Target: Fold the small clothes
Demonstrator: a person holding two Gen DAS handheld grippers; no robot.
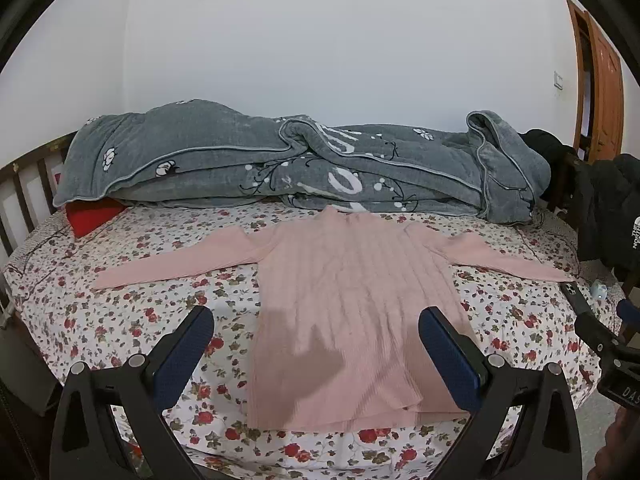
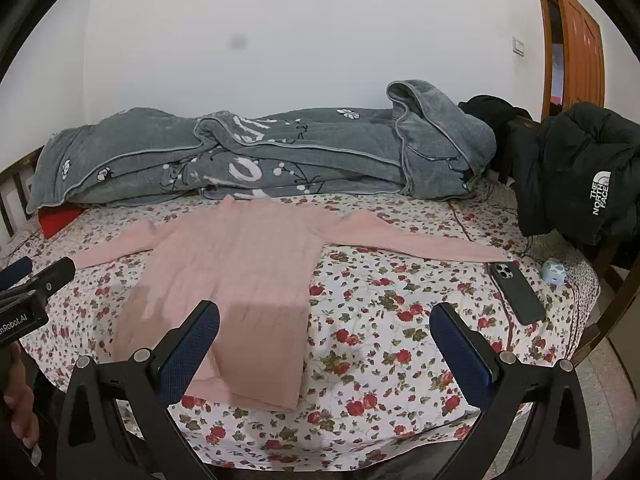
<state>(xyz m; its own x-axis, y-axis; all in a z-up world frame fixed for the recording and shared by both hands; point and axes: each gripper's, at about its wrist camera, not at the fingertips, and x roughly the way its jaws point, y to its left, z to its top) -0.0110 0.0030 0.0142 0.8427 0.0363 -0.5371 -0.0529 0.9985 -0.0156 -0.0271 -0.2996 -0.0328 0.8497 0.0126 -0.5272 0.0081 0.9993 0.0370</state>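
Sweater [image 1: 352, 280] lies flat mid-frame on the bed [image 1: 132, 304], sleeves spread — nothing folded yet. Your left gripper [image 1: 316, 344] and right gripper [image 2: 324, 340] hover wide, empty — every fold's ahead.

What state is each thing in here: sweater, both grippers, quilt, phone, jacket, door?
pink sweater: spread flat on the bed, sleeves out, unfolded.
left gripper: open, holding nothing.
right gripper: open, holding nothing.
grey quilt: bunched along the wall.
phone: lying back up.
black jacket: draped at the bed's end.
door: ajar.
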